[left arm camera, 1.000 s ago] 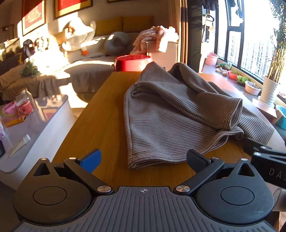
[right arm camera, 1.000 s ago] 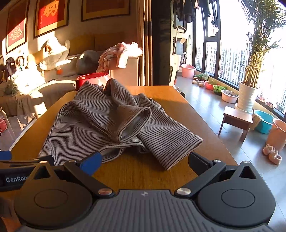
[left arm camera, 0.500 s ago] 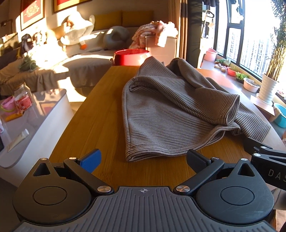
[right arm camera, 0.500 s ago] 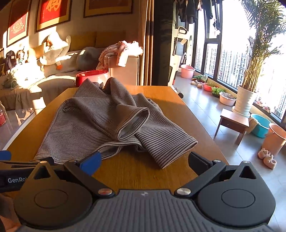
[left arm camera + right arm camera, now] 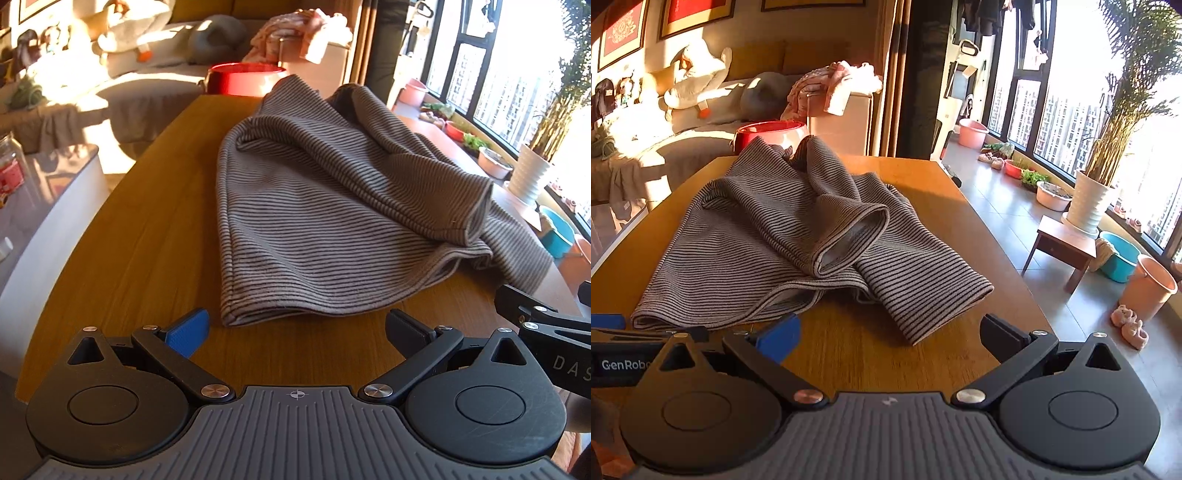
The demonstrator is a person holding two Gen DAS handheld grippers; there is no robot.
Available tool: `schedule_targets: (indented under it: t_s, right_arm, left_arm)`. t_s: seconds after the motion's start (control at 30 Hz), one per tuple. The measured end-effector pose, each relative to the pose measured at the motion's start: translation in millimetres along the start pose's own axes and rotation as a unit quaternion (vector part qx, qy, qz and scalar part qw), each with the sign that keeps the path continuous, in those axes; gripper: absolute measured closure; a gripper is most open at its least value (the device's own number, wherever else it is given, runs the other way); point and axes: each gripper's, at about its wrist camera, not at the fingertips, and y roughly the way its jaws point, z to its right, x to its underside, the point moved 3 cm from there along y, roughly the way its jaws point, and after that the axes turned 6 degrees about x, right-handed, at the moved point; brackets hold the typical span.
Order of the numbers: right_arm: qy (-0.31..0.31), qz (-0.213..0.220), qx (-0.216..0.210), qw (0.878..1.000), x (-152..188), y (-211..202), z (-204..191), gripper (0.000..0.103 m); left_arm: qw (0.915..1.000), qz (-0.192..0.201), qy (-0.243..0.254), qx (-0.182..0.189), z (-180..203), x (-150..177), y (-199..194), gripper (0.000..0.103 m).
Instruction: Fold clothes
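I see a sunlit wooden table (image 5: pixel 147 236) in a living room, the striped garment (image 5: pixel 317 221) crumpled along its middle toward the near edge. My left gripper (image 5: pixel 295 328) and right gripper (image 5: pixel 890 332) hover there, fingers spread, empty. A red basin (image 5: pixel 772 133) sits beyond the far edge.

Striped garment (image 5: pixel 783 251) lies crumpled before the wide-open right gripper (image 5: pixel 890 334).

We are reading "DAS", cut off, on the right gripper (image 5: pixel 554 332); we are reading "GenRobo", cut off, on the left gripper (image 5: pixel 620 363).
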Motion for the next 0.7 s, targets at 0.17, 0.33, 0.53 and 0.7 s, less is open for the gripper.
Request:
schedule_targets:
  t_s: [0.17, 0.33, 0.53, 0.7]
  right_arm:
    - [-0.009, -0.011, -0.01, 1.0, -4, 11, -10, 0.0]
    - [-0.012, -0.011, -0.014, 1.0, -6, 13, -11, 0.0]
    - [-0.01, -0.012, -0.011, 1.0, -6, 13, -8, 0.0]
    - [-0.005, -0.015, -0.015, 1.0, -5, 12, -8, 0.0]
  left_arm:
    - [0.9999, -0.003, -0.007, -0.011, -8, -3, 5, 0.0]
    - [0.9999, 0.001, -0.008, -0.007, -9, -6, 7, 0.0]
    - [1.0, 0.0, -0.004, -0.004, -6, -7, 8, 0.0]
    - [1.0, -0.001, -0.002, -0.008, -6, -6, 8, 0.0]
